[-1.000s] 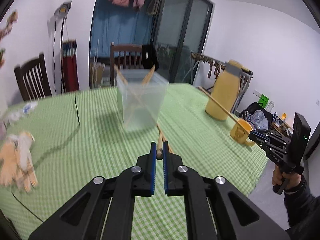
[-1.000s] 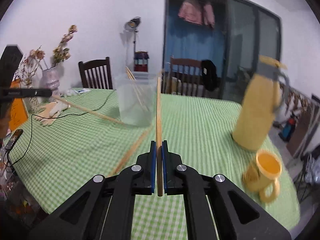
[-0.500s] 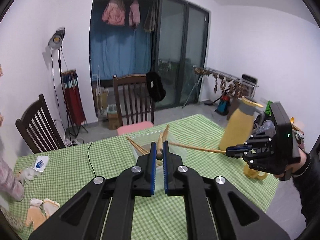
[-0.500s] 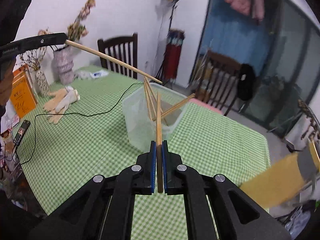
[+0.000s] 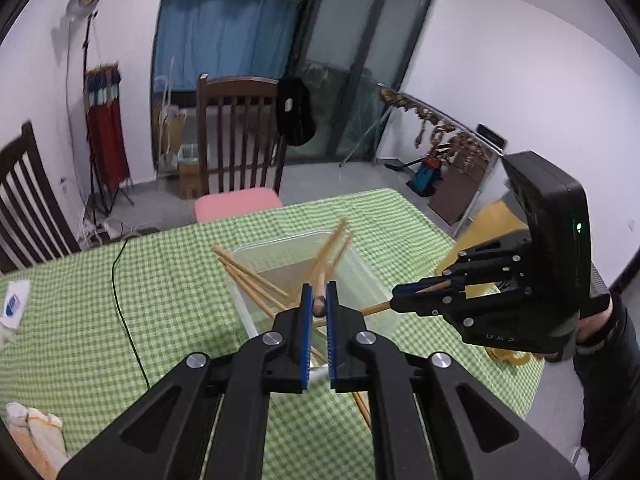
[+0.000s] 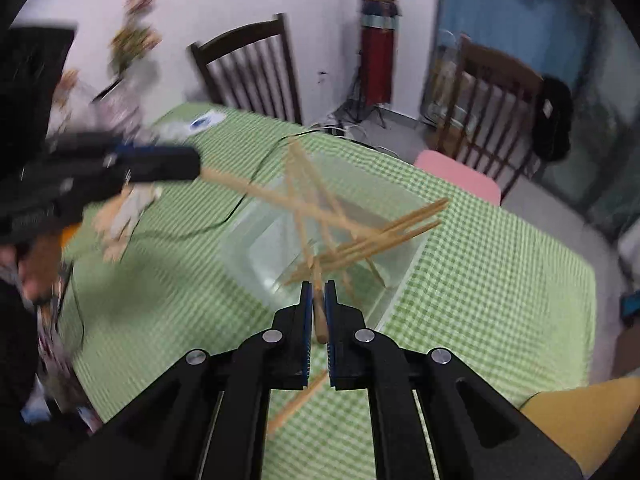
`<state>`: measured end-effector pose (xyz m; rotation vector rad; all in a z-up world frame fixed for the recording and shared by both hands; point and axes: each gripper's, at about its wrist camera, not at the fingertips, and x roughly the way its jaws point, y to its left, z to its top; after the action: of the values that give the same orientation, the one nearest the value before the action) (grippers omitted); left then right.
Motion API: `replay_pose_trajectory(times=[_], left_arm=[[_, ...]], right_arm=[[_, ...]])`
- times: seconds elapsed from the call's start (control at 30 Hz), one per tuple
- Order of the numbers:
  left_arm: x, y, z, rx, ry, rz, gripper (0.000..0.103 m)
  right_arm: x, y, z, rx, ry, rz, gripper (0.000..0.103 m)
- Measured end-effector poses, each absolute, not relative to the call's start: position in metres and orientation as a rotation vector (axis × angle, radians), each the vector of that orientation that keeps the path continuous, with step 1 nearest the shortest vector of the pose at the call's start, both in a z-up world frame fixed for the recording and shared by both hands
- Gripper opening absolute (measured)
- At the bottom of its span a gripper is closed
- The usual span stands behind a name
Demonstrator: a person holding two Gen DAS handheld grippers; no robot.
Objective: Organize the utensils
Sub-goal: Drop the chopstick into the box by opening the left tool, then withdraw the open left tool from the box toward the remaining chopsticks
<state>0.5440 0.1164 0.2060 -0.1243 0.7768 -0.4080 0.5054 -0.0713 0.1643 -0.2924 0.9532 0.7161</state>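
Crossing chopsticks (image 5: 256,286) crowding clear container (image 5: 360,276) on green checked tablecloth (image 5: 168,300).

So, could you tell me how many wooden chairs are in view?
2. The chair with a pink cushion stands at the table's far edge, the second chair at its left. Others may be hidden.

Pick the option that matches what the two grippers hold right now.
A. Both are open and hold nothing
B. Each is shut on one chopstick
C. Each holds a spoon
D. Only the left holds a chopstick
B: the left gripper is shut on a wooden chopstick, and the right gripper is shut on another chopstick, both above the clear container.
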Motion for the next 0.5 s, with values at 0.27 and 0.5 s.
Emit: replay_pose_trajectory(times=[0.27, 0.5], left_arm=[[0.558, 0.134, 0.170, -0.203, 0.761, -0.294, 0.028], [0.476, 0.142, 0.187, -0.156, 0.568, -0.202, 0.050]], right_arm=[[0.535, -0.094, 0.163, -0.130, 0.816, 0.491, 0.055], [0.494, -0.127, 0.176, -0.133, 0.708, 0.461, 0.060]])
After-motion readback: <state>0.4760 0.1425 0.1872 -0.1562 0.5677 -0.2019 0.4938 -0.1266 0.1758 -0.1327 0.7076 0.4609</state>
